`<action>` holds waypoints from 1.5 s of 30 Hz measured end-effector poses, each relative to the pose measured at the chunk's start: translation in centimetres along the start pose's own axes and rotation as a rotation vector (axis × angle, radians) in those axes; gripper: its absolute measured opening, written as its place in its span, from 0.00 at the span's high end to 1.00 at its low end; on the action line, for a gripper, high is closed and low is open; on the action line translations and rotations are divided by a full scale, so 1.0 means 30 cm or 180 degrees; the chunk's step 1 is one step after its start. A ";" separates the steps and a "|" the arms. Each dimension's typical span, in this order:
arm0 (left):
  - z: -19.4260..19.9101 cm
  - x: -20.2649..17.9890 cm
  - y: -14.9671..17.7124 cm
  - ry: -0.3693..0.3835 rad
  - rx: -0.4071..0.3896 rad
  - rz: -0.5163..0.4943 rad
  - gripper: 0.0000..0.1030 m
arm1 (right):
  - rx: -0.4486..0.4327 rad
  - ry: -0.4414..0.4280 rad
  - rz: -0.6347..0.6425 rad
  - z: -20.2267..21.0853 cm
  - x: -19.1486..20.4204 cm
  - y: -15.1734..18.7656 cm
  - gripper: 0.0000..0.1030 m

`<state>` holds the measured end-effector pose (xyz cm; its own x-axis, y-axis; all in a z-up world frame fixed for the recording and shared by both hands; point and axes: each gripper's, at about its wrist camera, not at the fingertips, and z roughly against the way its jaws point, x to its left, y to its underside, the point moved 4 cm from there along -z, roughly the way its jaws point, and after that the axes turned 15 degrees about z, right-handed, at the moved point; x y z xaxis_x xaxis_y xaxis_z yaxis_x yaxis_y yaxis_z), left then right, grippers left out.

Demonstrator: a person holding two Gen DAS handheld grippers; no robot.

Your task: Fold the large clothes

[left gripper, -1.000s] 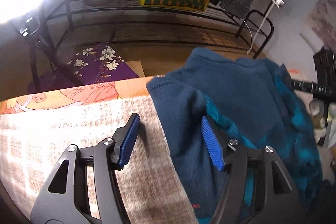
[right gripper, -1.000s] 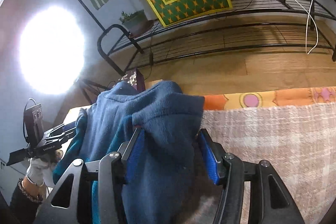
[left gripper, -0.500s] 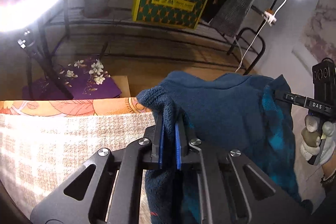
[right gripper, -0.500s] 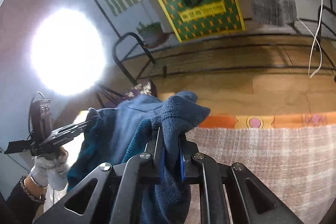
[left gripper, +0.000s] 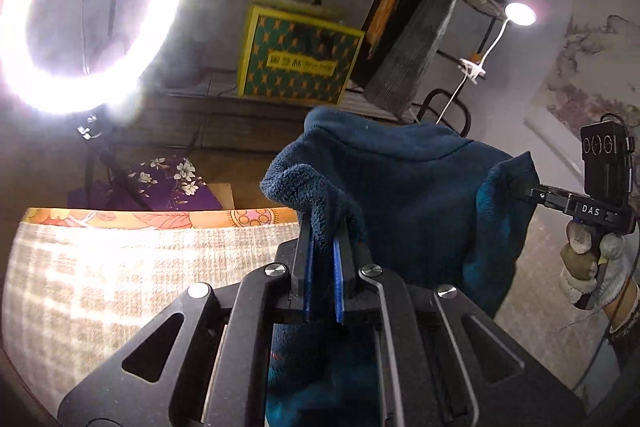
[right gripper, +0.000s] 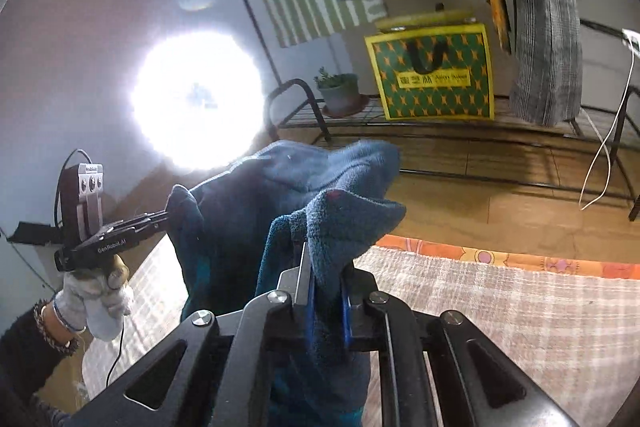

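Note:
A dark blue fleece garment hangs in the air between my two grippers, lifted above the plaid-covered table. My left gripper is shut on one corner of the fleece. My right gripper is shut on the other corner of the fleece. The right gripper also shows at the right of the left wrist view, pinching the cloth's edge. The left gripper shows at the left of the right wrist view, doing the same. The cloth's lower part is hidden behind the gripper bodies.
A bright ring light stands at the left. A black metal rack behind the table holds a green-and-yellow bag and a potted plant. Clothes hang above. A purple floral cushion lies beyond the table's orange edge.
Both grippers went from open around the fleece corners to shut on them, then rose, lifting the garment off the table. The views now tilt higher toward the wall.

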<state>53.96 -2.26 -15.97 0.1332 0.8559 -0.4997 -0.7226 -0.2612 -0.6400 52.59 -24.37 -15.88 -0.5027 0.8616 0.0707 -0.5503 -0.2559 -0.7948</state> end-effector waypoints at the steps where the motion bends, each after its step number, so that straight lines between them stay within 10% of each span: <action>1: 0.032 -0.008 0.010 0.0015 -0.0015 0.0010 0.95 | -0.0006 0.0004 0.0008 0.022 0.020 0.000 0.93; 14: 0.307 -0.092 0.201 0.0034 -0.0033 -0.0194 0.95 | -0.0006 -0.0053 0.0156 0.260 0.249 0.098 0.93; 28: 0.520 -0.076 0.628 -0.0132 0.0265 -0.0521 0.95 | 0.0335 -0.0005 0.0245 0.440 0.483 0.456 0.93; 33: 0.526 -0.049 0.789 -0.0337 0.0544 -0.0744 0.95 | 0.0417 0.0121 0.0262 0.485 0.533 0.538 0.78; 45: 0.926 -0.020 0.747 0.0096 0.0270 -0.0104 0.93 | -0.0413 0.0151 0.0139 0.973 0.683 0.519 0.65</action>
<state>18.85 3.77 -13.80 0.1772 0.8492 -0.4974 -0.7723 -0.1933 -0.6052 14.27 -23.48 -9.22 -0.4905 0.8714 0.0083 -0.4362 -0.2373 -0.8680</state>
